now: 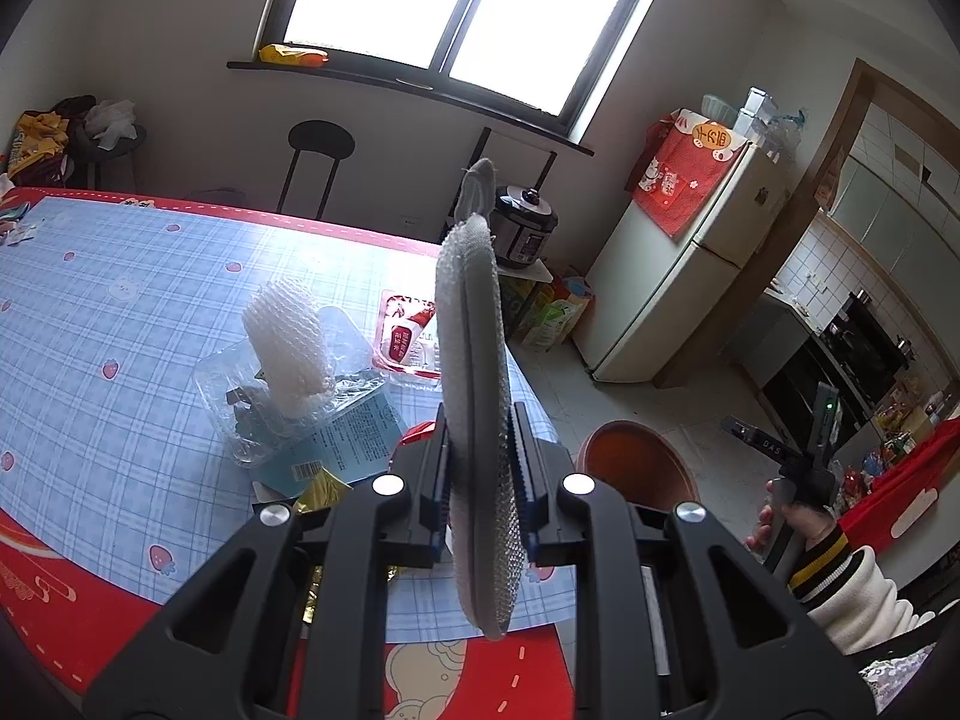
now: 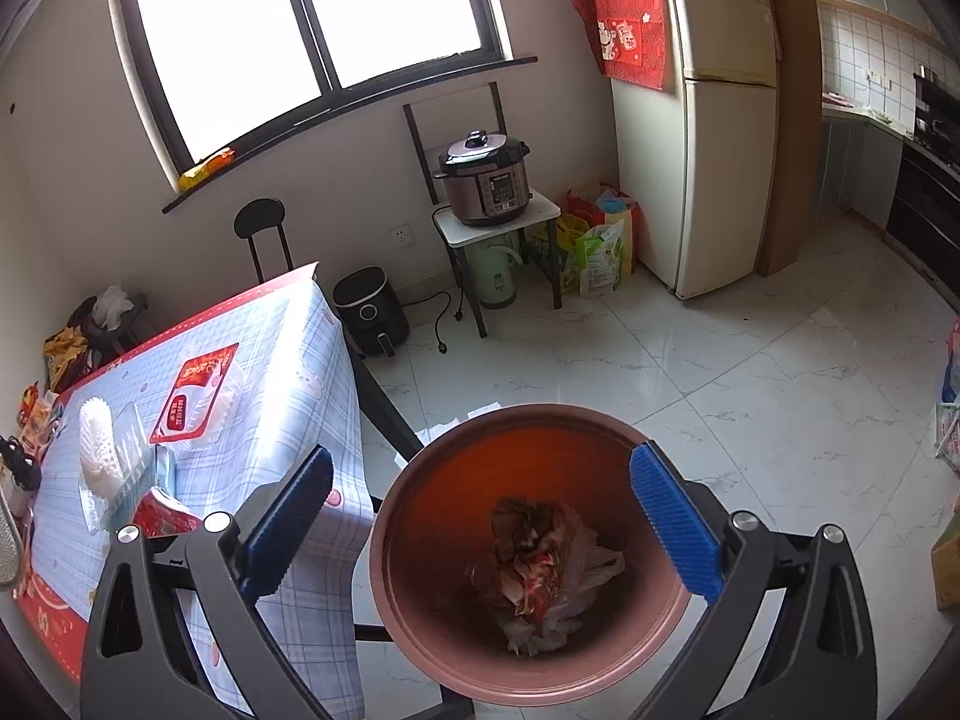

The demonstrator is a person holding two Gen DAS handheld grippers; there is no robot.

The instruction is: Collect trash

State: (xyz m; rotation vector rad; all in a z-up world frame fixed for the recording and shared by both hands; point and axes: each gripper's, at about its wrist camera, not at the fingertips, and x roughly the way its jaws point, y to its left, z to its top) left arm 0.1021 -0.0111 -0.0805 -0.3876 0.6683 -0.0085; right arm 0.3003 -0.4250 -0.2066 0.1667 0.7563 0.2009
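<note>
My left gripper (image 1: 479,468) is shut on a grey mesh insole (image 1: 474,372), held upright above the table's near corner. On the blue checked tablecloth (image 1: 120,324) lie white foam netting (image 1: 288,348), a clear plastic tray (image 1: 240,420), a red-labelled packet (image 1: 405,339), a teal card (image 1: 354,438) and gold foil (image 1: 321,489). My right gripper (image 2: 480,516) is open and empty above a round brown trash bin (image 2: 528,678) on the floor, which holds crumpled wrappers (image 2: 540,576). The bin (image 1: 636,462) also shows right of the table in the left wrist view.
A fridge (image 2: 720,120) stands at the back right. A pressure cooker (image 2: 486,180) sits on a small stand, with an air fryer (image 2: 372,312) and bags (image 2: 600,240) on the floor. A black stool (image 1: 318,162) stands beyond the table.
</note>
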